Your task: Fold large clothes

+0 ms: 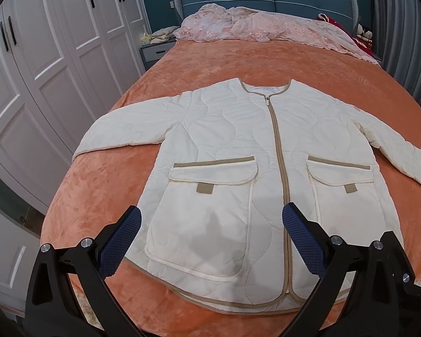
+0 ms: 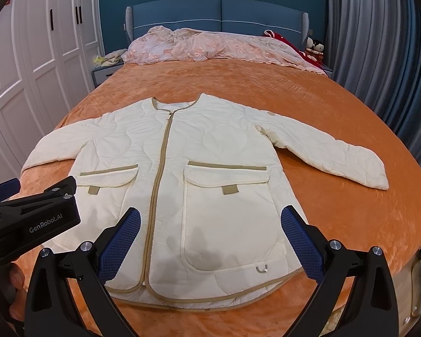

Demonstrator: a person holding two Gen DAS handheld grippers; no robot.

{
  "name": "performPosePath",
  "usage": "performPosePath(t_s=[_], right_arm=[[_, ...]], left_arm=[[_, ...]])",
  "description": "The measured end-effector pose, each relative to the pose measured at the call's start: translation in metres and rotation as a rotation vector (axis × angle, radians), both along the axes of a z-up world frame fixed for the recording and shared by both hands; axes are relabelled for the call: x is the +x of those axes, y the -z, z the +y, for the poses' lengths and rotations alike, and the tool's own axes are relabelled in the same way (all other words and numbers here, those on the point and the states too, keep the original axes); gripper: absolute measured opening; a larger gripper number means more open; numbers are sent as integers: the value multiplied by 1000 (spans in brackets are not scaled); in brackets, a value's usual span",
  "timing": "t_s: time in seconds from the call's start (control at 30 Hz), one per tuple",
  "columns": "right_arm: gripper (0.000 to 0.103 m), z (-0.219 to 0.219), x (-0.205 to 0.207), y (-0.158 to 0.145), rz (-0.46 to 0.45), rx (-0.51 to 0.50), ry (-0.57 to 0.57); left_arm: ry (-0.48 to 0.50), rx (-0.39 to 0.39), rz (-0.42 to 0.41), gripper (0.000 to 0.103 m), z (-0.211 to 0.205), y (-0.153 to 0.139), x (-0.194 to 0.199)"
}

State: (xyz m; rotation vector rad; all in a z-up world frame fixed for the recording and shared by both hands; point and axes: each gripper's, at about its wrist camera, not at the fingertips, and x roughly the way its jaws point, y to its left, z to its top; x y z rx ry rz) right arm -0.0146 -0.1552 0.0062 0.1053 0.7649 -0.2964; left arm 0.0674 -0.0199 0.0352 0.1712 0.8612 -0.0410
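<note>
Orange bed (image 1: pixel 103 185) carries one cream jacket (image 1: pixel 238 151), its far sleeve end cut off in my left view; two pockets show. Both my left gripper (image 1: pixel 212 241) and right gripper (image 2: pixel 210 241) hold their jaws wide, empty.

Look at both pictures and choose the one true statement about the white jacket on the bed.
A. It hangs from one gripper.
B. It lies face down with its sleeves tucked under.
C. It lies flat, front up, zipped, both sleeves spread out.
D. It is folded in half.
C: the jacket lies flat on the orange bedspread with its zipper closed, pockets up, and both sleeves out to the sides.
</note>
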Motion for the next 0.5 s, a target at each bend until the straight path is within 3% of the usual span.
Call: performPosePath(t_s=[0.5], right_arm=[[98,0,0,0,1,1,-1]], left_arm=[[-9,-1,2,98,6,1,2]])
